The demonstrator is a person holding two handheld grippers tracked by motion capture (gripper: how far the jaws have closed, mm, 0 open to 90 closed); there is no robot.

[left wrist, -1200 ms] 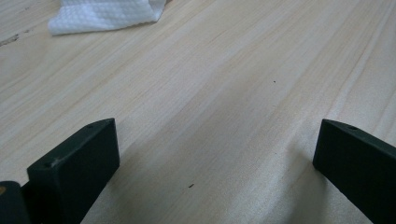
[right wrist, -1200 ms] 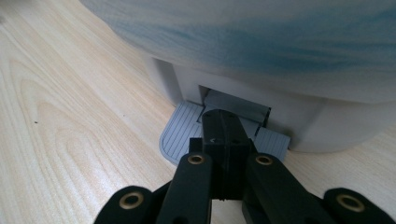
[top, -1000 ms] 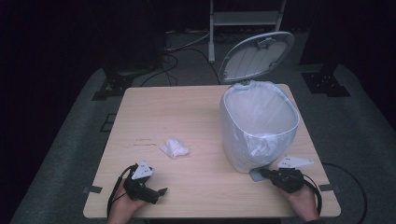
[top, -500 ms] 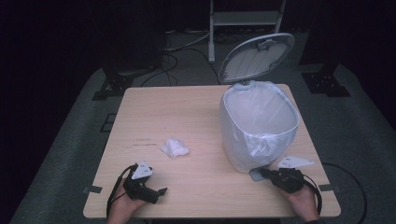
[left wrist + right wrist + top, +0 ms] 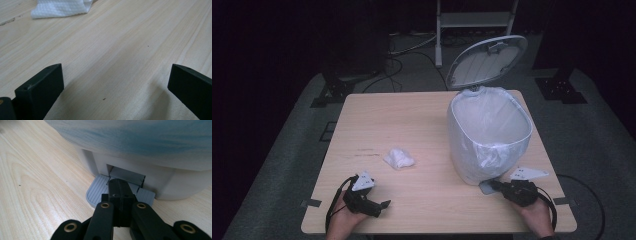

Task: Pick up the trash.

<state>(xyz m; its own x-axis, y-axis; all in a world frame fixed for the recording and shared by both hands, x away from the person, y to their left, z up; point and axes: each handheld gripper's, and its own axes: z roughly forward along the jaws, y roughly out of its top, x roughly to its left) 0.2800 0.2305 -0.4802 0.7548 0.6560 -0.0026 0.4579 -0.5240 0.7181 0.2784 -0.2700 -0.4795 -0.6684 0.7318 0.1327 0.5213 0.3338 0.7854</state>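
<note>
Pressing down on the grey pedal (image 5: 100, 188) at the foot of the white pedal bin (image 5: 488, 135), the right tongs (image 5: 497, 185) are clenched, jaws tight together with their tips resting on the ribbed plate. The bin stands on the right half of the bench (image 5: 402, 115), lined with a clear bag, its lid (image 5: 487, 60) tipped up behind. Well apart to the left lies a crumpled white paper towel (image 5: 399, 158) — and nearer the front edge the left tongs (image 5: 384, 204) sit released, jaws spread wide over bare wood.
</note>
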